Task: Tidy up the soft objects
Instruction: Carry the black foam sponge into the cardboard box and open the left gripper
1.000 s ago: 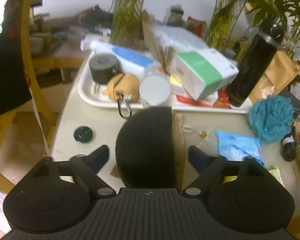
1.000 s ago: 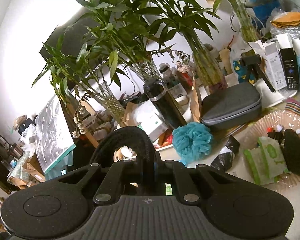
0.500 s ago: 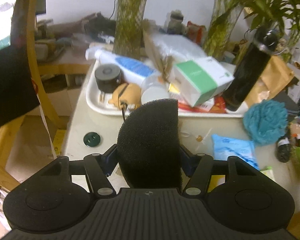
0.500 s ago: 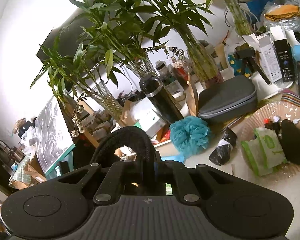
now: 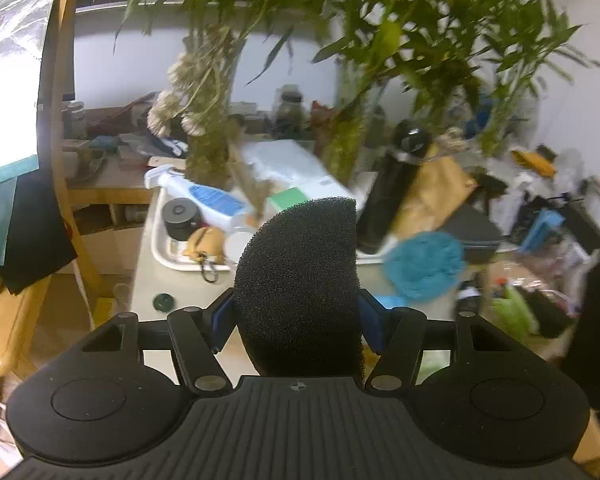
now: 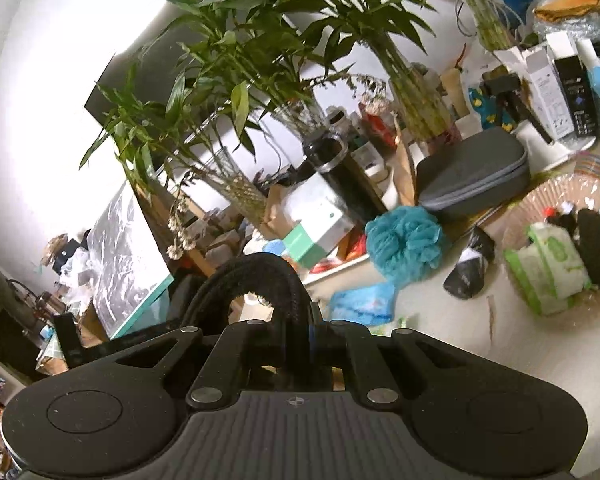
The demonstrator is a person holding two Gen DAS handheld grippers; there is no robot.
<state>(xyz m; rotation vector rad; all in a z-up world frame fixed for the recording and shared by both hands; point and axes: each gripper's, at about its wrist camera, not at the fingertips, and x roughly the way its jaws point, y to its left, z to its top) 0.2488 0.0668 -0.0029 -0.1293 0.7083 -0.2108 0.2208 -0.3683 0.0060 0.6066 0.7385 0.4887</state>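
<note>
My left claw (image 5: 296,320) grips the black sponge (image 5: 298,280); my right claw (image 6: 296,344) pinches a black strap (image 6: 256,276). The teal bath pouf (image 6: 406,242) ahead on the worktop (image 6: 428,320) is not yet sorted.

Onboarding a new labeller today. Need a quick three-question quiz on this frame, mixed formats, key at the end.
1. True or false: the left gripper is shut on the black foam sponge.
2. What does the right gripper hold? A) teal bath pouf B) black curved band C) green wipes pack
3. Fill in: the teal bath pouf lies on the table between the white tray and the ____ basket.

Key
1. True; both pads press its sides.
2. B, the black curved band.
3. Clear plastic basket, holding the green wipes pack.
</note>
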